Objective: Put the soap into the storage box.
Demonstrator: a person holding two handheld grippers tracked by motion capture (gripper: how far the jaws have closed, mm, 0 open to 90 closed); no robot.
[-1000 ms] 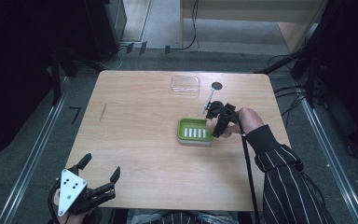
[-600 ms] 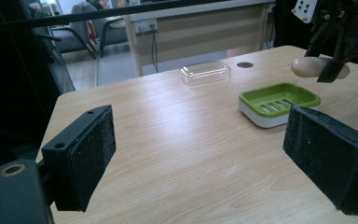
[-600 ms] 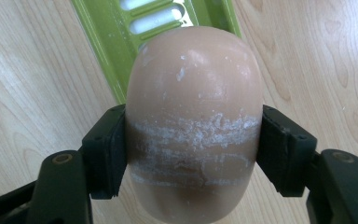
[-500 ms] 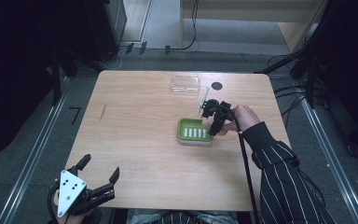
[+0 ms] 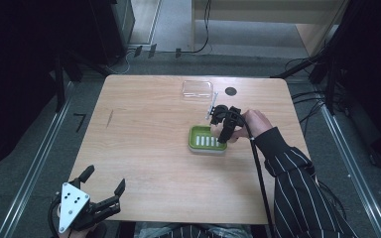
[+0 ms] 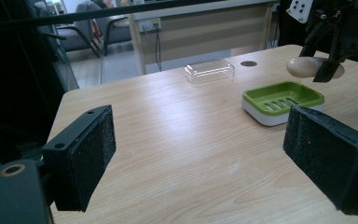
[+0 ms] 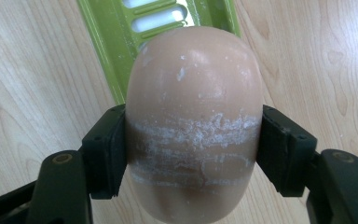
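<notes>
The right hand-held gripper [image 7: 193, 154] has the soap bar [image 7: 193, 121] clamped across its middle, one black jaw pressed to each flank, and the bar is off the wood. It is a tan oval, scuffed with whitish streaks where the pads bite. From the right gripper view the bar hangs over the edge of the green soap dish [image 7: 116, 56], whose drain slots peek out just beyond the bar's far end.

From the high view, the right hand-held gripper [image 5: 224, 130] sits at the dish's [image 5: 197, 132] right side, with the person's hand [image 5: 253, 124] behind it and a striped sleeve [image 5: 297, 183] trailing back toward the near right corner. The dish lies right of centre on the bench [image 5: 144, 148], its white base showing under the green tray.

In the left gripper view the bar [image 6: 307, 66] is held above and just behind the dish [image 6: 284, 95], not touching it. A clear plastic lid [image 5: 197, 89] rests near the far edge of the bench, well apart from the dish, with a dark round hole [image 5: 230, 91] in the benchtop just to its right.

The left hand-held gripper [image 5: 104, 186] waits at the near left corner, jaws spread wide with nothing between them, its grey plate on top. Its padded fingers [image 6: 91, 154] frame bare wood.
</notes>
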